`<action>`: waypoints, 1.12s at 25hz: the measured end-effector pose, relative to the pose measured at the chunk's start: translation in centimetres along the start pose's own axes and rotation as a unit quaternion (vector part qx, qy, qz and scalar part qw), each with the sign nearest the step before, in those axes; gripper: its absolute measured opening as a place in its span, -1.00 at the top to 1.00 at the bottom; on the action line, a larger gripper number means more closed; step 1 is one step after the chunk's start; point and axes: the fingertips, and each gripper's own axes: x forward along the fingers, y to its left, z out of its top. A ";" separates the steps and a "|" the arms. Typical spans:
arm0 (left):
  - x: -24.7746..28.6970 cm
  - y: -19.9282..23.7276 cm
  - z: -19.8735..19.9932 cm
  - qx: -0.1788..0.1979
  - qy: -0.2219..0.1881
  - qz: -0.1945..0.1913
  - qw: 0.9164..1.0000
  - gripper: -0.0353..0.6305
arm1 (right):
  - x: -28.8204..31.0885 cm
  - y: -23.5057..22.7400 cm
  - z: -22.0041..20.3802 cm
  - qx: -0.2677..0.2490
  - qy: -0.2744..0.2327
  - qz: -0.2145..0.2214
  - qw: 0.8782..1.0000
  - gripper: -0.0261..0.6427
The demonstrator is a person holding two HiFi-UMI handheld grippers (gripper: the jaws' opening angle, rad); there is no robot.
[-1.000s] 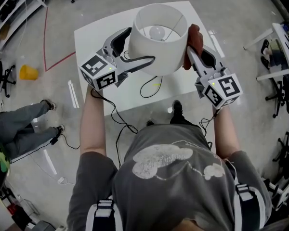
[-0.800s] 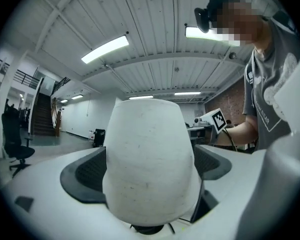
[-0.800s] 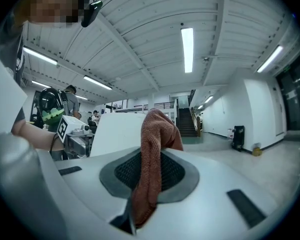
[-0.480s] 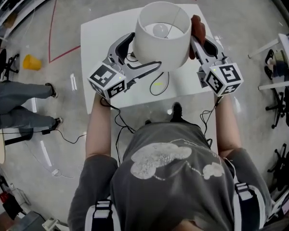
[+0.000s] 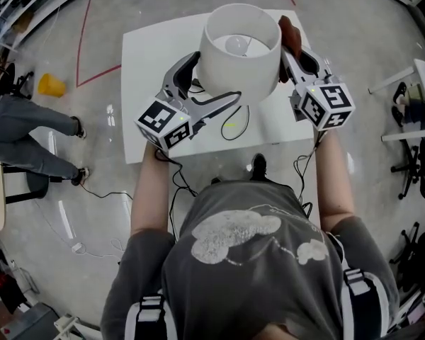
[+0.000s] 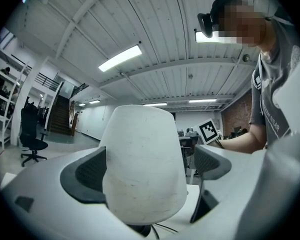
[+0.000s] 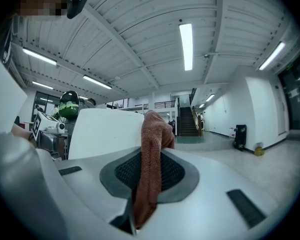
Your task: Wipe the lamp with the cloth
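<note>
Lamp (image 5: 239, 55) wiping is judged to be the step in hand. The lamp is stood upright near the middle of the white bench (image 5: 145, 55), its white shade open at the top and the bulb seen inside. To the lamp's left, the left gripper (image 5: 214, 76) is set with its jaws wide apart and straddling the lamp, and the shade is seen between the two pads in the left gripper view. A gap is shown at one pad, so no grip can be claimed; at the other pad contact cannot be told. Just in front of the lamp a dark cable (image 5: 234, 122) is looped on the bench. To the lamp's right, the right gripper (image 5: 289, 42) is closed on a reddish-brown cloth (image 5: 286, 31), which is nipped between the pads and brought up against the shade's right wall. The next move is judged to call for the cloth to be drawn along that wall under light pressure, with the lamp steadied from its left so that it is not tipped.
</note>
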 end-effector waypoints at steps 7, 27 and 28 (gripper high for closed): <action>0.2 0.6 0.1 -0.004 0.005 0.004 1.000 -0.88 | -1.5 1.8 0.0 0.023 -0.013 -0.003 1.000 0.75; -1.5 0.4 -0.3 -0.003 0.010 0.002 1.000 -0.88 | -5.6 7.6 -0.2 0.002 -0.026 -0.045 0.999 0.75; -1.4 0.4 -0.4 -0.002 0.011 0.001 1.000 -0.88 | -5.6 7.6 -0.3 0.002 -0.026 -0.051 0.998 0.75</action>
